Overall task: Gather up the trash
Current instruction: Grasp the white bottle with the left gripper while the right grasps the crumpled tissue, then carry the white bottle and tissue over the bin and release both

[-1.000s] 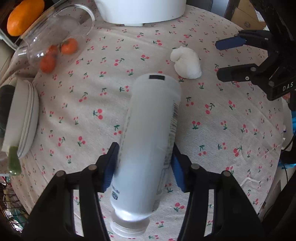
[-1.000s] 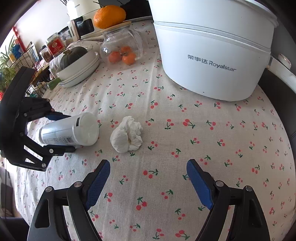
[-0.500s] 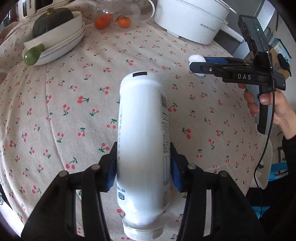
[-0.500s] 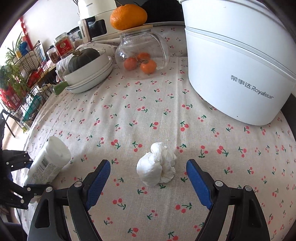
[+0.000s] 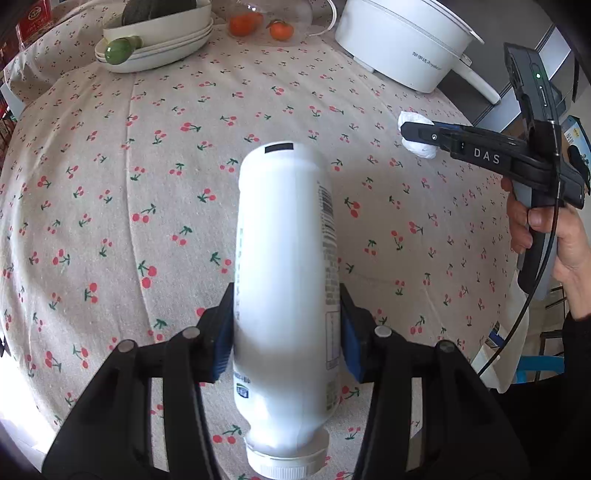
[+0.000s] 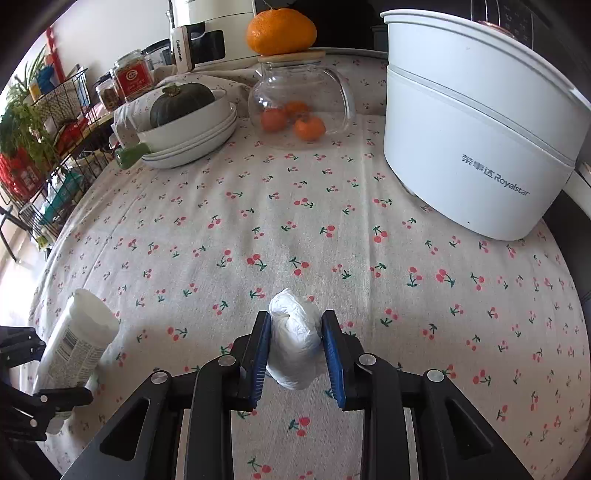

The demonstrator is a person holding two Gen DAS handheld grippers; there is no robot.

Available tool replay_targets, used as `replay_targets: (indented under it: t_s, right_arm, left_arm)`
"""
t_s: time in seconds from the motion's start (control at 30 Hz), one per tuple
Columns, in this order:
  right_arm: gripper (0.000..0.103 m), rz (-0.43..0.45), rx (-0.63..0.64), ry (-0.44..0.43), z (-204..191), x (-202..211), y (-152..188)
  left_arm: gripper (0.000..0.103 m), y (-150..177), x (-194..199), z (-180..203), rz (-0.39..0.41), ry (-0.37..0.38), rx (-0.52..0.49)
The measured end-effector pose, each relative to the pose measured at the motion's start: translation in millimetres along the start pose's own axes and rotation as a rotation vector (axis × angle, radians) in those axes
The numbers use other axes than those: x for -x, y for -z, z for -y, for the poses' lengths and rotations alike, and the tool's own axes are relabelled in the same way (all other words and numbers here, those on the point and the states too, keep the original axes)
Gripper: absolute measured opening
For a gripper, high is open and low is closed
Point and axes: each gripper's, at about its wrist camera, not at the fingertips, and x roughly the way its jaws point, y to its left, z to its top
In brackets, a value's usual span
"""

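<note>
Left wrist view: left gripper (image 5: 286, 332) is clamped on one white plastic bottle (image 5: 286, 266), blue pads pressed to both sides of the body, cap end toward the camera, base pointing out over the cherry-print tablecloth (image 5: 110, 177). Bottle appears held above the cloth. Right gripper (image 5: 417, 133) comes in from the right, held by one hand (image 5: 546, 236); its tips are at the one crumpled white tissue (image 5: 415, 134) near the table's far right. From this side angle I can't tell whether the tissue is off the cloth. At the back: one white Royalstar electric pot (image 5: 402, 48), one glass jar (image 5: 269, 18) with two oranges visible here, one stack of white dishes (image 5: 159, 40).

Right wrist view: right gripper (image 6: 297, 350) is closed on the tissue (image 6: 295, 343) — both blue pads touch it, wad sits between them, over the cloth (image 6: 295, 221). Bottle (image 6: 79, 343) is at lower left in the left gripper (image 6: 22, 384). Back row: pot (image 6: 472, 147), glass jar (image 6: 301, 107) holding three small oranges with one large orange (image 6: 281, 31) on its lid, three stacked dishes (image 6: 192, 133) with one dark green squash (image 6: 181, 103) on top, one wire rack (image 6: 51, 147) at far left.
</note>
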Motion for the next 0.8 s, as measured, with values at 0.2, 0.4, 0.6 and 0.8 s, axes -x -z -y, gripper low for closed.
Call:
replay_targets:
  t_s: [0.2, 0.4, 0.6, 0.8]
  right_arm:
    - [0.029, 0.009, 0.035, 0.008, -19.9, 61.9, 28.6]
    - [0.029, 0.046, 0.061, 0.016, -36.3, 127.9, 65.8]
    - [0.029, 0.073, 0.065, 0.041, -36.9, 181.0, 101.7]
    - [0.029, 0.089, 0.017, 0.055, -26.6, 220.3, 134.0]
  left_arm:
    - [0.051, 22.8, 31.5, 27.1, 0.042, 0.022, 0.0]
    - [0.051, 46.8, 69.2, 63.7, 0.109, 0.044, -0.021]
    - [0.051, 66.1, 82.8, 97.8, 0.144, 0.1, -0.031]
    - [0.051, 85.0, 88.4, 129.8, 0.162, 0.152, -0.037]
